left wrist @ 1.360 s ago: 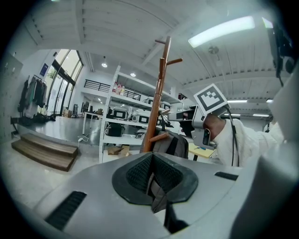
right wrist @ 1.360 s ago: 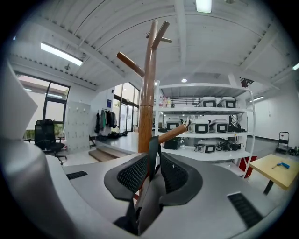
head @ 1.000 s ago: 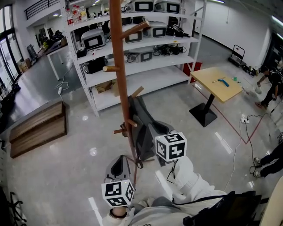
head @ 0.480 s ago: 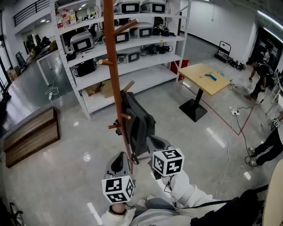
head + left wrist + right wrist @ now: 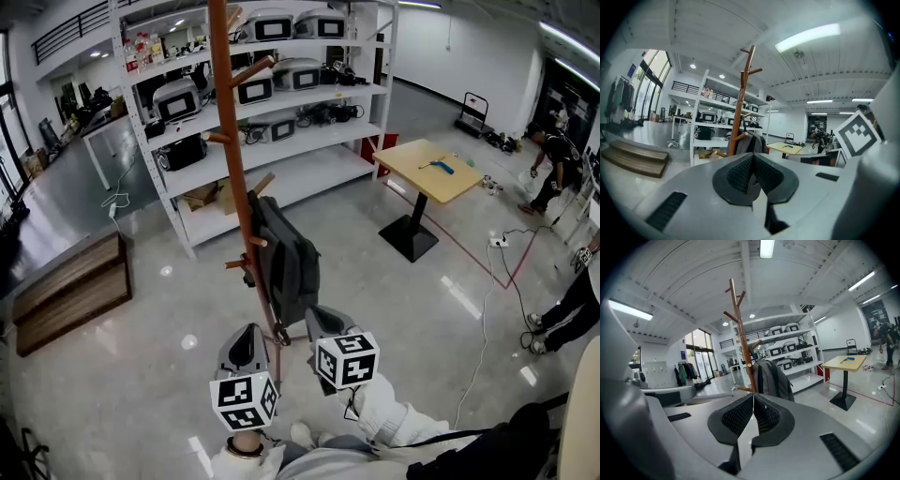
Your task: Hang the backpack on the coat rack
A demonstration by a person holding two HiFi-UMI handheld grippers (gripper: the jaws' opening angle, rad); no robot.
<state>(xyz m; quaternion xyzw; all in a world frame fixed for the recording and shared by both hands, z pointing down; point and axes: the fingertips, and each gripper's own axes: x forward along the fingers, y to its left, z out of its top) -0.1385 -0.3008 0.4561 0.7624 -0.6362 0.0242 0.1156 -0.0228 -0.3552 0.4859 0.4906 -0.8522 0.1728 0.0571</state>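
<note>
A dark grey backpack hangs by its strap from a peg of the tall brown wooden coat rack. It also shows in the right gripper view as the backpack beside the rack, and in the left gripper view as the backpack behind the rack. My left gripper and right gripper are both shut and hold nothing. They sit below the backpack, clear of it, near the rack's foot.
A white shelving unit with machines stands behind the rack. A yellow table is to the right, a wooden platform to the left. People stand at the far right, with cables on the floor.
Both grippers have drawn back and down from the backpack, which stays hanging on the rack. The head view has moved back, so the rack appears farther away.
</note>
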